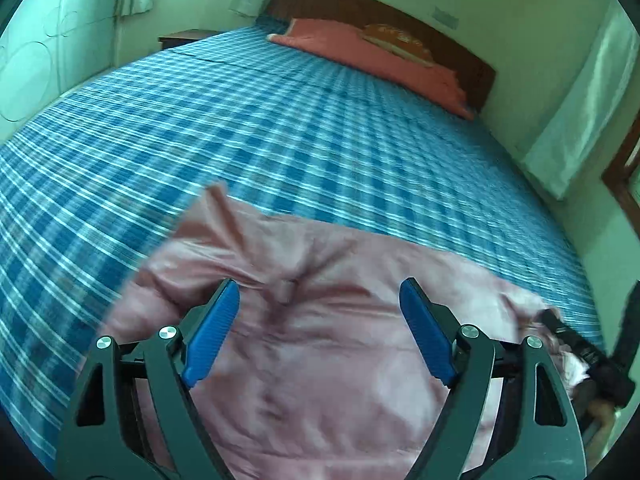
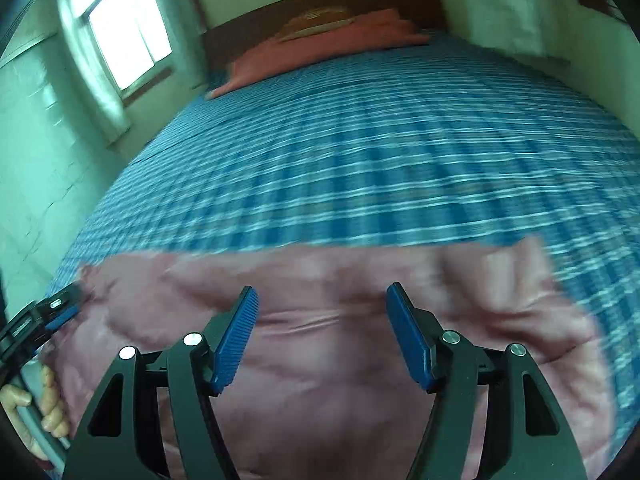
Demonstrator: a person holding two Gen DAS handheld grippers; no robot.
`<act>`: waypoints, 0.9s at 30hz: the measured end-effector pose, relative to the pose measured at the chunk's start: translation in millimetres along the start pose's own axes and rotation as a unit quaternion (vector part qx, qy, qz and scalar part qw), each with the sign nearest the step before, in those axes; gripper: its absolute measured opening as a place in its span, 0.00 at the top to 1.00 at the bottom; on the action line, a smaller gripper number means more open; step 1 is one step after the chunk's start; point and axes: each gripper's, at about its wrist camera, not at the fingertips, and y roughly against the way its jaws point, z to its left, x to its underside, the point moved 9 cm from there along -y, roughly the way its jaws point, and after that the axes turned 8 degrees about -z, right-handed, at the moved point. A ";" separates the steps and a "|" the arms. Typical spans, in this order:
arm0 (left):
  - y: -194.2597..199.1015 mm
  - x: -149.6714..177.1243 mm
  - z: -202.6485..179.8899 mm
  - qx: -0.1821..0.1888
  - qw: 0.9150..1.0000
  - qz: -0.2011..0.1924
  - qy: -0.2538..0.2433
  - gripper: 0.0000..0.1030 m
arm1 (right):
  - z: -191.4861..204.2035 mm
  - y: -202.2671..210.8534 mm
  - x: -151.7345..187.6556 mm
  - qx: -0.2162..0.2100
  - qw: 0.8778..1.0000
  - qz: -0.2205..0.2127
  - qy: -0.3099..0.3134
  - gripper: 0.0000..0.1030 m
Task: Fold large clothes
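2 tools hang over the pink garment [image 1: 320,360], which lies crumpled on the blue checked bed [image 1: 280,140]. My left tool [image 1: 319,300] and my right tool [image 2: 322,304] both gape with nothing between the pads. If I pinch a bumpy wrinkle and not an edge, I think the fold bunches up. Soft cloth can slip out too.

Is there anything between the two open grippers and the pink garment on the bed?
Nothing visible does. The left gripper and the right gripper both hang open above the pink garment, with only bare cloth between their fingers. The checked bedsheet beyond the garment shows nothing but the pillow at the headboard.
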 end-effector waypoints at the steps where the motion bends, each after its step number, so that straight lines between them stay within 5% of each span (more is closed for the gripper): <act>1: -11.6 4.6 11.7 -0.019 1.000 0.018 -0.001 0.21 | -12.0 -6.6 5.7 0.008 1.000 0.016 -0.018 0.36; 3: -29.6 15.3 22.6 -0.021 0.998 0.048 0.021 0.21 | -24.4 -19.9 15.2 -0.012 0.998 0.040 -0.055 0.35; 10: -23.4 12.3 18.0 -0.032 0.998 0.045 0.004 0.17 | -30.0 7.3 9.0 -0.022 0.998 0.022 -0.059 0.34; 15: 41.7 10.2 37.2 0.006 0.997 0.022 0.068 0.17 | -59.0 78.2 8.2 -0.032 0.995 -0.013 -0.094 0.34; 21: 127.9 51.6 86.9 0.002 0.991 -0.002 0.134 0.17 | -118.0 179.0 62.7 -0.015 0.990 -0.029 -0.137 0.34; 27: 193.7 123.9 116.4 0.050 0.970 -0.004 0.238 0.16 | -137.8 233.0 141.3 -0.055 0.968 -0.024 -0.245 0.33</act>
